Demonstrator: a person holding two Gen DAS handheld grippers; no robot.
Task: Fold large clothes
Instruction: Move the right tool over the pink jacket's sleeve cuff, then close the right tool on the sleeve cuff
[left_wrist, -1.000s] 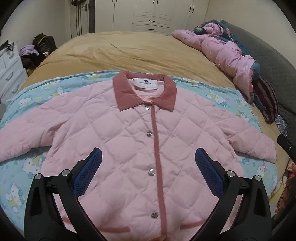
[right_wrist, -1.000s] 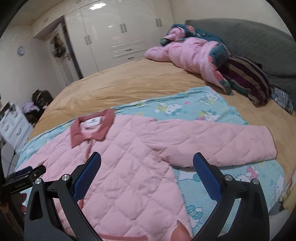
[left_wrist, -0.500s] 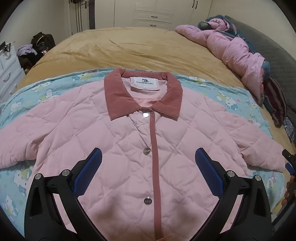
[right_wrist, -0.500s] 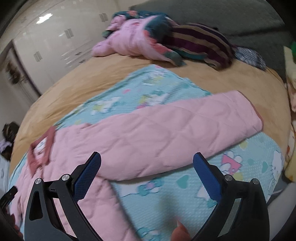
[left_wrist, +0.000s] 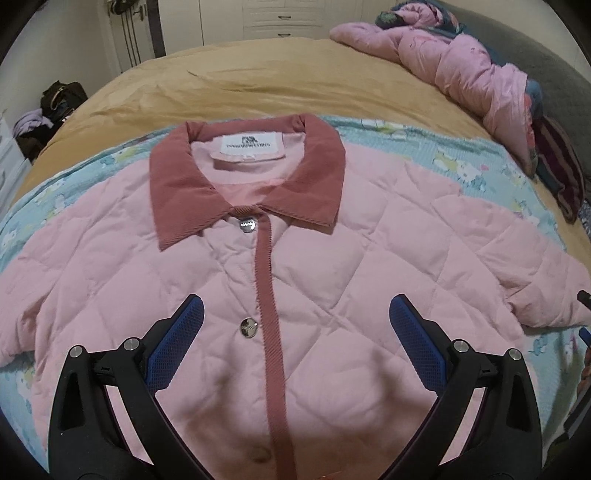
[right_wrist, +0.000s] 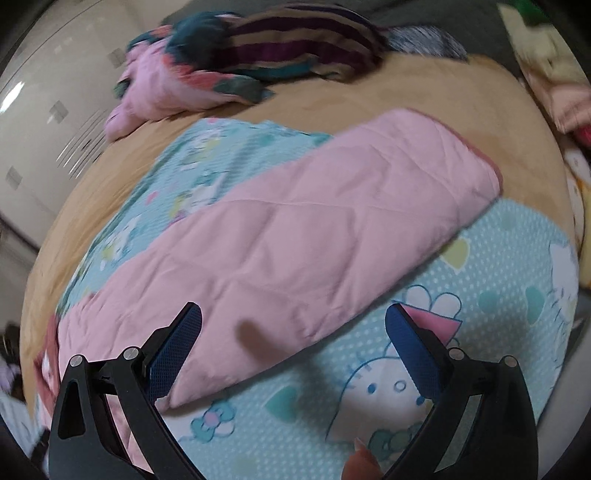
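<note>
Since a second before, the left gripper (left_wrist: 295, 321) had come in closer over the chest of the pink quilted jacket (left_wrist: 332, 266), so that the collar (left_wrist: 243, 184) filled far more of its view, and the right gripper (right_wrist: 293, 325) had swung away from the jacket's body to hang over the outstretched sleeve (right_wrist: 314, 236).

The jacket lay face up, spread flat and snapped shut on a light blue cartoon-print blanket (left_wrist: 480, 166), which itself lay on the tan bedspread (left_wrist: 277, 81) of the bed. The left gripper's jaws stood wide apart above the dusty-rose placket (left_wrist: 271, 314), one blue pad to either side of it, holding nothing. The right gripper's jaws were likewise wide and empty; its left pad showed over the lower edge of the sleeve and its right pad over the bare blanket (right_wrist: 480, 325). The sleeve ran diagonally to its cuff (right_wrist: 480, 166) near the blanket's far edge. A heap of other clothes (left_wrist: 472, 74) lay at the far side of the bed, well apart from the jacket.
</note>
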